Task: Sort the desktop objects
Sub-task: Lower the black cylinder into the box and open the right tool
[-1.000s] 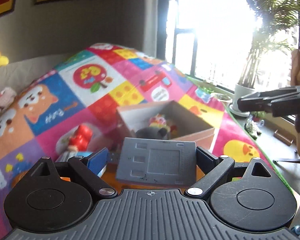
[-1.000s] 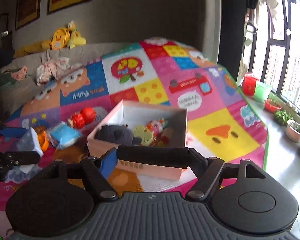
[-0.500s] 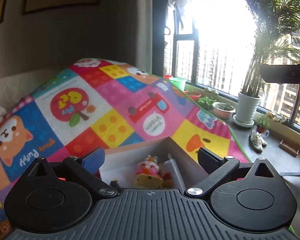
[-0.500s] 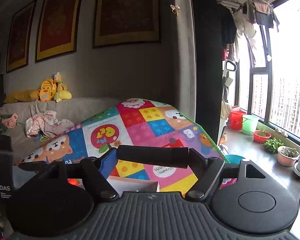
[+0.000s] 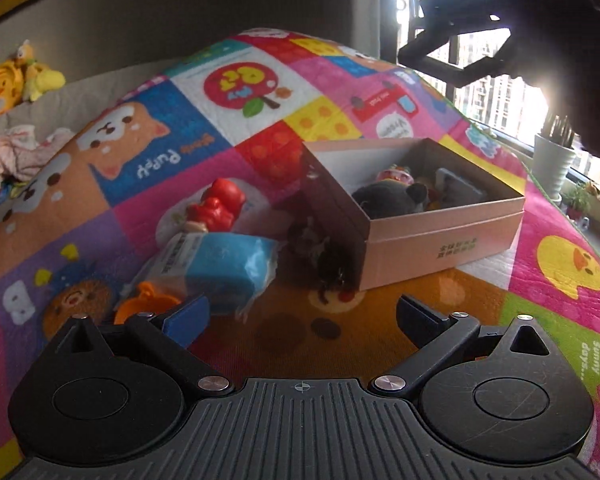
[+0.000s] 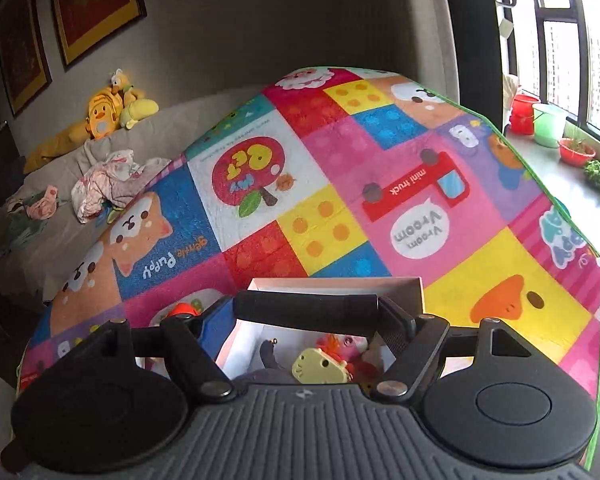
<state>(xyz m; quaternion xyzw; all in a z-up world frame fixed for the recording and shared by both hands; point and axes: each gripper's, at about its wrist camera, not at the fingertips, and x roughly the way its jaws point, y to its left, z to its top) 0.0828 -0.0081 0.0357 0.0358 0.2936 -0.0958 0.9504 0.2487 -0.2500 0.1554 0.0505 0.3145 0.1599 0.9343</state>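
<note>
Left wrist: left gripper (image 5: 302, 314) fingers spread wide, empty; right gripper (image 6: 306, 310) fingers pinch a black cylinder (image 6: 306, 309).

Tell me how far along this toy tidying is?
Partly done. The pink cardboard box already holds a dark grey plush toy and small toys. The right gripper carries a black cylindrical bar above the box. The left gripper is open and empty. Left on the colourful mat: a blue packet, a red toy, an orange piece.
</note>
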